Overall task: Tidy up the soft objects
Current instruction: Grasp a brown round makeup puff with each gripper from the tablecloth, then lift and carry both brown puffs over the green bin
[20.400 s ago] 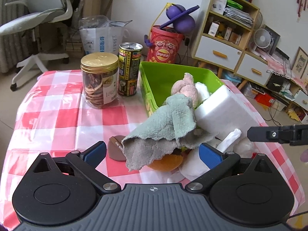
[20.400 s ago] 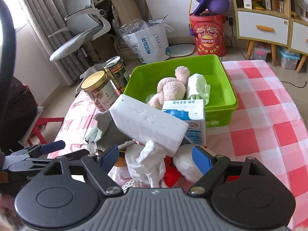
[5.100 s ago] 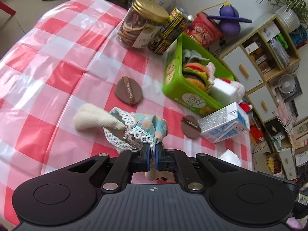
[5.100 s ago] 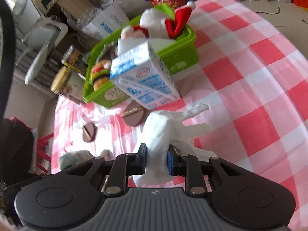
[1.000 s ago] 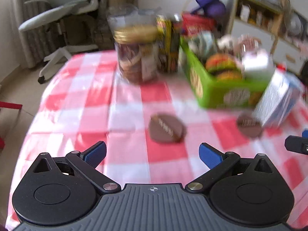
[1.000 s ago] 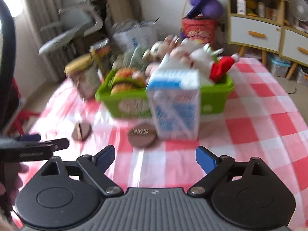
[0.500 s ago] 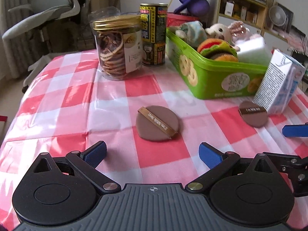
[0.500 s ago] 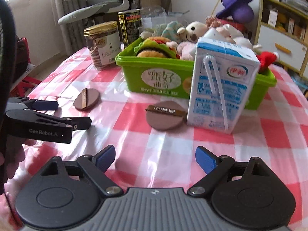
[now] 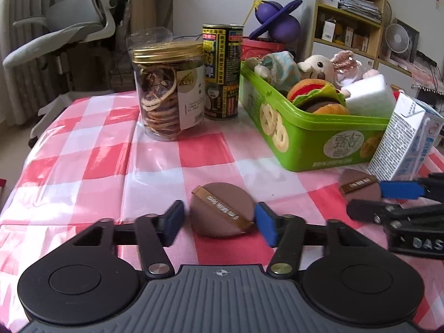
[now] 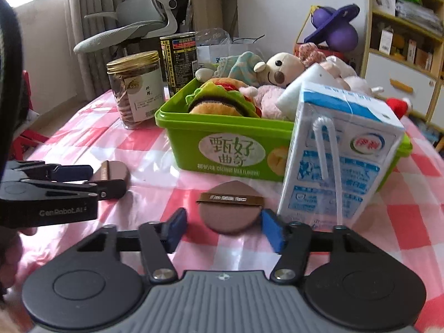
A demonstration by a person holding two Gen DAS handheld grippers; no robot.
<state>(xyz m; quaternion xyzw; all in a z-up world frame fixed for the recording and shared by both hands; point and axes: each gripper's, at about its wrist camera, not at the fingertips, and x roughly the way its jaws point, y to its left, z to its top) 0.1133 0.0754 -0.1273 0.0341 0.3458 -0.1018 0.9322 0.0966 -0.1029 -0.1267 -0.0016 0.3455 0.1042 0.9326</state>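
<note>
Two brown round powder puffs lie on the checked tablecloth. My left gripper [image 9: 219,223] is open, its blue pads either side of the left puff [image 9: 222,213] without touching it. My right gripper [image 10: 223,230] is open around the right puff [image 10: 230,208], which also shows in the left wrist view [image 9: 359,184]. The green bin [image 10: 230,144] behind holds a plush burger [image 10: 222,98], a bear toy [image 10: 280,69], a white sponge [image 9: 369,95] and other soft toys.
A milk carton [image 10: 338,152] stands right beside the right puff and against the bin. A gold-lidded jar [image 9: 168,90] and a black-yellow can [image 9: 222,70] stand at the back left. The table edge is close on the left.
Both grippers have moved forward and down to the puffs, and their fingers have narrowed from wide open to a gap just wider than each puff.
</note>
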